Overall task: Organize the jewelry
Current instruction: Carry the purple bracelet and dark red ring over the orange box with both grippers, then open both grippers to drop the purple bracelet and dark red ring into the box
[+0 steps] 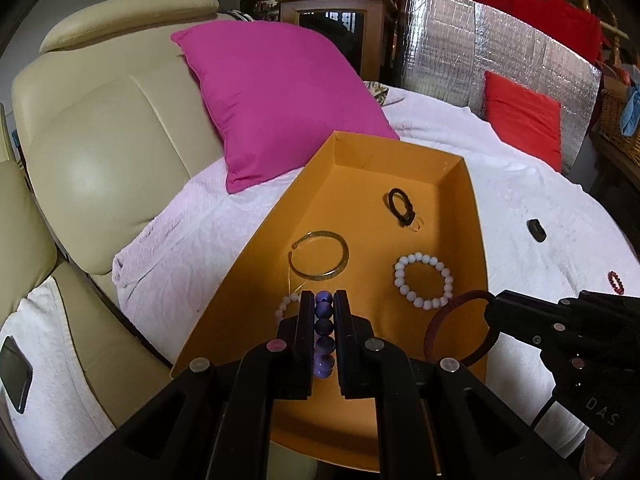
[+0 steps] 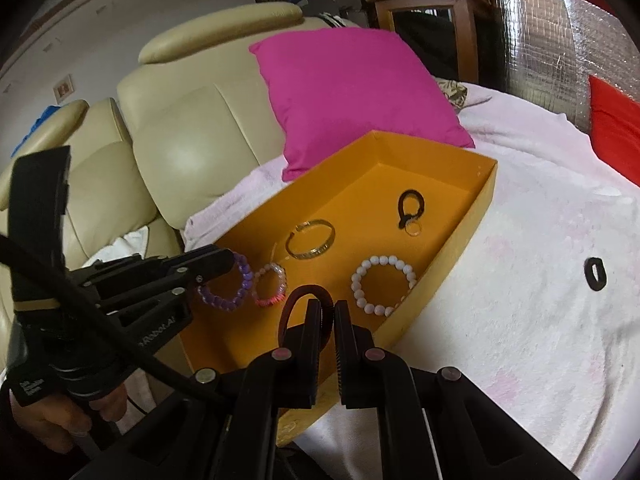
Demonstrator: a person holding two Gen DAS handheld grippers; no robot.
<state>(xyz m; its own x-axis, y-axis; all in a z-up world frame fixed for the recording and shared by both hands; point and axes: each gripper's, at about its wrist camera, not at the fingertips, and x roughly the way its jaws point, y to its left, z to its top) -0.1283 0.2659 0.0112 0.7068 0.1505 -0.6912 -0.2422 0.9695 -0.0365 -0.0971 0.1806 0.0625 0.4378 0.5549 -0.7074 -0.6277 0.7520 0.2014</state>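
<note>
An orange box lies on a white blanket. My left gripper is shut on a purple bead bracelet and hangs low over the box's near left part; from the right wrist view it is the left gripper with the purple bracelet dangling from it. My right gripper is shut on a dark red bracelet above the box's near right wall. Inside lie a gold bangle, a white bead bracelet, a black clasp ring and a pink bead bracelet.
A black ring and a red bead bracelet lie on the blanket right of the box. A pink cushion leans on the cream sofa behind it. A phone rests on a towel at far left.
</note>
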